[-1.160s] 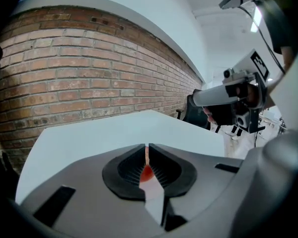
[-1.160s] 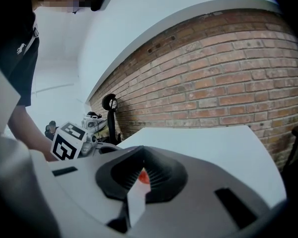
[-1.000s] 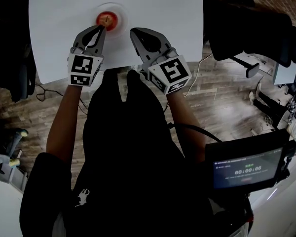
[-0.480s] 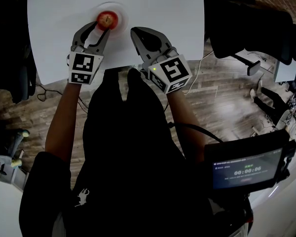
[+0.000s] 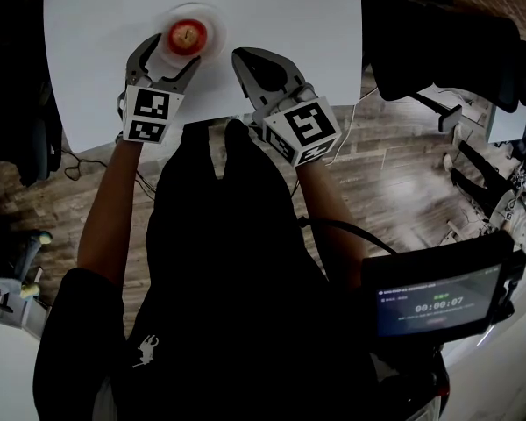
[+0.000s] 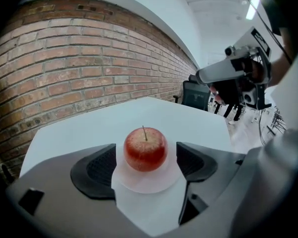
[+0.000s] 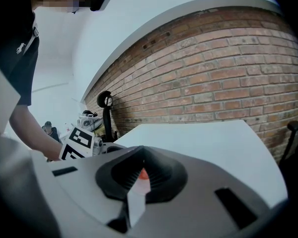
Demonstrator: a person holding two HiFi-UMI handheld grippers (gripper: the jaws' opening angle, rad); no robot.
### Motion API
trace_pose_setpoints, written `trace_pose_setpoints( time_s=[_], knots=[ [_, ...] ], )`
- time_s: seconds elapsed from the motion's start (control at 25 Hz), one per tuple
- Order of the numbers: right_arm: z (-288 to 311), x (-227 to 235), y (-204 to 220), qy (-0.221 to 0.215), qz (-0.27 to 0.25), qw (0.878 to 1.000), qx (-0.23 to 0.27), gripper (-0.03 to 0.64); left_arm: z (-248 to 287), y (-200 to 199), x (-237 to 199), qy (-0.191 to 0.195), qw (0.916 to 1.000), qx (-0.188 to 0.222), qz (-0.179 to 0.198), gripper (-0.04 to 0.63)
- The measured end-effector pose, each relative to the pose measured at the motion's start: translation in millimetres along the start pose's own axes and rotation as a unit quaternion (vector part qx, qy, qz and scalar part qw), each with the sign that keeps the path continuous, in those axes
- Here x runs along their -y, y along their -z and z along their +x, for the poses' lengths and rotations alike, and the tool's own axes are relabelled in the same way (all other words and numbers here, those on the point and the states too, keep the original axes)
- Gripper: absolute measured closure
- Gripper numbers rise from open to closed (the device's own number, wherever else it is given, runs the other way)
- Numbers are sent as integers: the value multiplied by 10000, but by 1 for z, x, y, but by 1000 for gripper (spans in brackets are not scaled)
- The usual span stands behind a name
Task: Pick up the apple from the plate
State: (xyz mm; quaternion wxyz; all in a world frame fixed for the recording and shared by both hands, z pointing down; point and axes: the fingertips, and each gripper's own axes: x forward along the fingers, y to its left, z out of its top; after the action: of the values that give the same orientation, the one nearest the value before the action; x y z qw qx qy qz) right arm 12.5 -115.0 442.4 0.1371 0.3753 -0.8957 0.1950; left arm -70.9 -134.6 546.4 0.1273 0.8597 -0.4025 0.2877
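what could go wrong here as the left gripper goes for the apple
The jaws of the left gripper have just been opening and flank the apple without touching it. If they close low, they could catch the plate rim and drag it. The apple is round, so an off-centre squeeze might roll it out.

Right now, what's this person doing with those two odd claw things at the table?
A person holds a two-jaw gripper in each hand at a white table. A red apple stands on a small plate. The left gripper reaches in with the apple between its jaws, which have just been opening; the pads do not touch the fruit. The right gripper is shut over the table, holding nothing. The apple is not yet picked up.
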Motion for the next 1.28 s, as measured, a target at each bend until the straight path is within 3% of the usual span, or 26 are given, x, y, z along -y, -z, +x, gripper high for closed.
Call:
trace_pose_setpoints(
  time_s=[0.2, 1.28],
  knots=[
    [-1, 1, 1, 25, 21, 10000, -27, 612, 7, 11, -2, 38, 9998, -167, 72, 209],
    [-7, 3, 6, 120, 80, 9998, -147, 614, 26, 14, -12, -134, 9997, -188, 104, 175]
  ],
)
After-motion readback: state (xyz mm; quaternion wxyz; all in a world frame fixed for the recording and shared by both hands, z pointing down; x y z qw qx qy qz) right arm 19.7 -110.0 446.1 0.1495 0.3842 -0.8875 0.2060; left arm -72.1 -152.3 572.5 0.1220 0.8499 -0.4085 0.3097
